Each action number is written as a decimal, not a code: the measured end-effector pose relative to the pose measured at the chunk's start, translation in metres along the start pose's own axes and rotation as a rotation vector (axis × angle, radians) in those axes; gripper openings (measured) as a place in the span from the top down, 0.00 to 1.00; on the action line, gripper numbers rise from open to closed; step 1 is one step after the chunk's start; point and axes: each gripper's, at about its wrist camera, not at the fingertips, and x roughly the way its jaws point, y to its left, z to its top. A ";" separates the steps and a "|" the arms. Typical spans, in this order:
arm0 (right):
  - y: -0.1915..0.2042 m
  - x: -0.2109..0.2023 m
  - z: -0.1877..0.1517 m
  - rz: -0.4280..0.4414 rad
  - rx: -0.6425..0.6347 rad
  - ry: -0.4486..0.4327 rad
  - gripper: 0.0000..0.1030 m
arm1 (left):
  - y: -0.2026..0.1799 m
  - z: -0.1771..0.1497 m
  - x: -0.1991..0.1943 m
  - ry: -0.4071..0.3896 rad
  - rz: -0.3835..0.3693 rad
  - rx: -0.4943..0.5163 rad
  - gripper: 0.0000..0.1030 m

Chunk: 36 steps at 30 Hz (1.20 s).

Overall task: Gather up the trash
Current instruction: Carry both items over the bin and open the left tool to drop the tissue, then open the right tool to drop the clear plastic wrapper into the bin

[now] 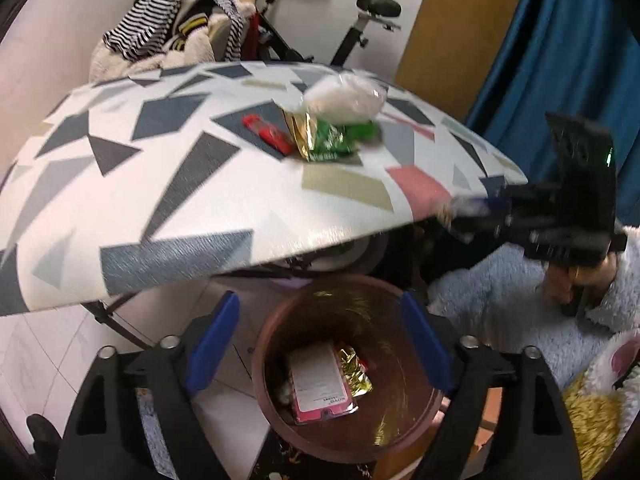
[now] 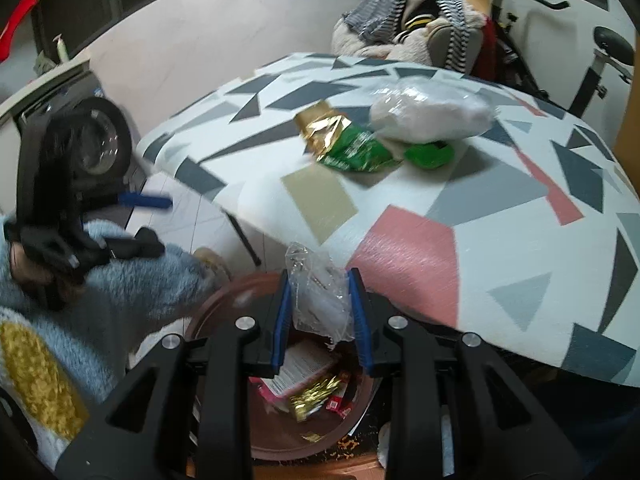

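Observation:
My left gripper (image 1: 320,340) is open over a round brown bin (image 1: 276,328), with nothing between its blue pads. Inside the bin lie a pink packet (image 1: 320,384) and a gold foil wrapper (image 1: 354,372). My right gripper (image 2: 320,312) is shut on a crumpled clear plastic wrapper (image 2: 316,292), just above the bin's rim (image 2: 224,300) at the table edge. On the patterned table (image 1: 200,200) remain a red wrapper (image 1: 266,134), a gold and green snack bag (image 1: 320,136) and a clear bag of white stuff (image 1: 344,98).
A person in a fluffy blue sleeve (image 2: 132,276) holds both tools. Behind the table stand an exercise bike (image 1: 360,28) and a chair piled with clothes (image 1: 172,32). A blue curtain (image 1: 560,40) hangs to the right. A washing machine (image 2: 96,140) stands at the left.

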 end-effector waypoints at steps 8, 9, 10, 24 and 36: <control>0.010 0.024 -0.010 0.035 -0.036 0.088 0.71 | 0.004 -0.003 -0.002 -0.015 0.026 -0.020 0.15; 0.011 0.028 -0.012 0.039 -0.040 0.102 0.71 | 0.004 -0.003 -0.002 -0.017 0.029 -0.018 0.15; 0.012 0.031 -0.013 0.040 -0.044 0.113 0.71 | 0.004 -0.004 -0.002 -0.018 0.032 -0.017 0.14; 0.018 0.066 -0.028 0.010 -0.053 0.243 0.70 | 0.004 -0.012 -0.001 -0.008 0.081 -0.015 0.13; 0.023 0.063 -0.028 -0.050 -0.072 0.221 0.40 | 0.008 -0.014 0.001 0.000 0.080 -0.032 0.13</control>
